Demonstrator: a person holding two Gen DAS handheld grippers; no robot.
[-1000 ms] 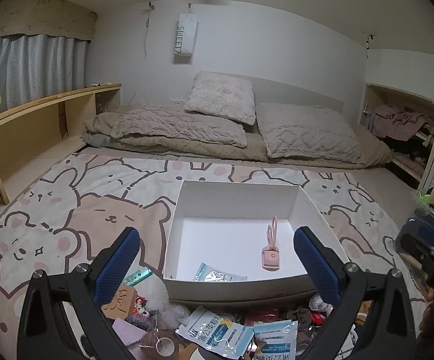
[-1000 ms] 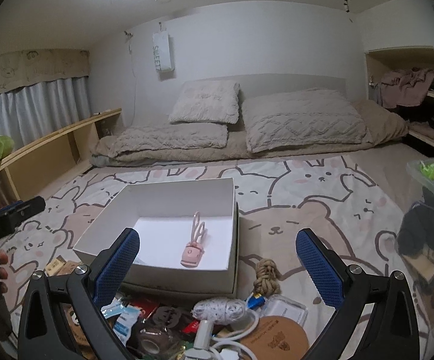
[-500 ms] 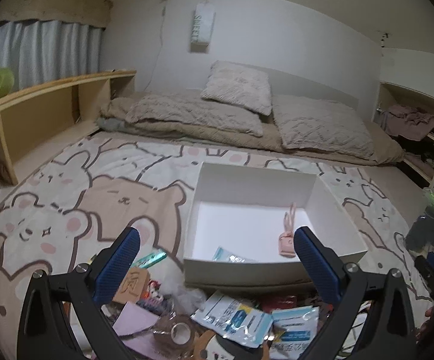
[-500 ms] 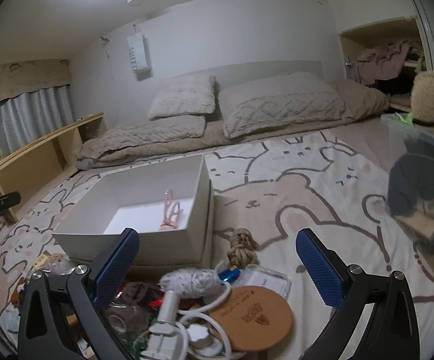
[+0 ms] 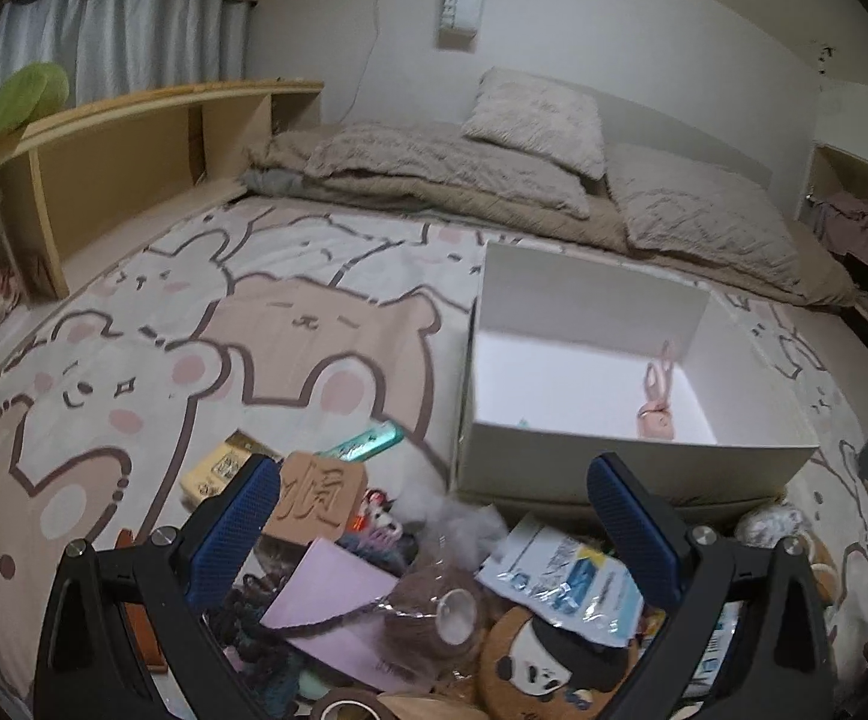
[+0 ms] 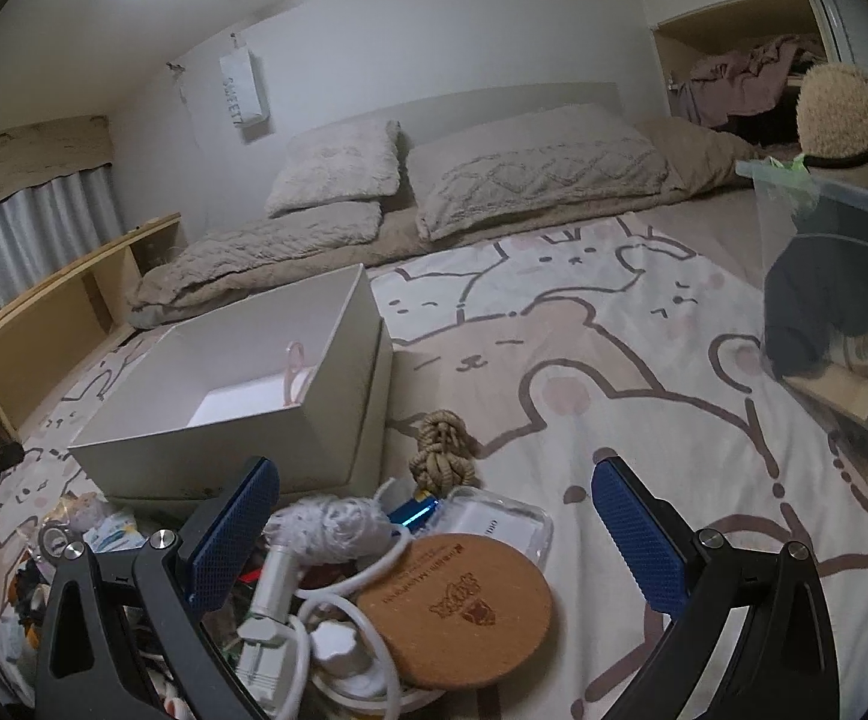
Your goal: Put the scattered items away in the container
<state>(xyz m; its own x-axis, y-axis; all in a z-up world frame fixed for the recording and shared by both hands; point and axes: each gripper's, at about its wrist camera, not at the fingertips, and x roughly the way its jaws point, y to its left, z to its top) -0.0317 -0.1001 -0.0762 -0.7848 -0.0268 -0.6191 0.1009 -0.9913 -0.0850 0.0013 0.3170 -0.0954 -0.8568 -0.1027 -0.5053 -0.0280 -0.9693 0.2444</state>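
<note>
Two grippers, both with fingers spread wide and holding nothing. We hold the left gripper point(image 5: 434, 516) over the left part of the clutter pile and the right gripper point(image 6: 434, 516) over its right part.

White box point(image 5: 632, 474) sits on the bear-print bedspread point(image 5: 134, 372), just behind the pile. Inside it we see a pink bunny charm point(image 5: 657, 402) by the right wall, plus a sliver of something teal at the front wall, too hidden to tell what.

Left wrist view, between the fingers: a tan carved block point(image 5: 320, 501) touching the left fingertip point(image 5: 248, 501), a lilac card point(image 5: 338, 612), a brown yarn ball in clear wrap point(image 5: 434, 612), a blue-and-white foil sachet point(image 5: 566, 579), and a panda coaster point(image 5: 548, 666) at the bottom. A teal tube point(image 5: 368, 441) and a yellow packet point(image 5: 224, 465) lie just behind the block.

Right wrist view: a round cork coaster point(image 6: 458, 606) lies in front, overlapping a clear plastic case point(image 6: 500, 525). A white yarn ball point(image 6: 332, 525) sits just beside the left fingertip point(image 6: 236, 534), with a white cable and plug point(image 6: 272, 618) looped under it. A knotted rope point(image 6: 443, 450) rests beside the box's right corner, and a blue item point(image 6: 416, 513) peeks out between rope and coaster. A clear bin point(image 6: 842, 276) stands at far right, well apart from the pile.
</note>
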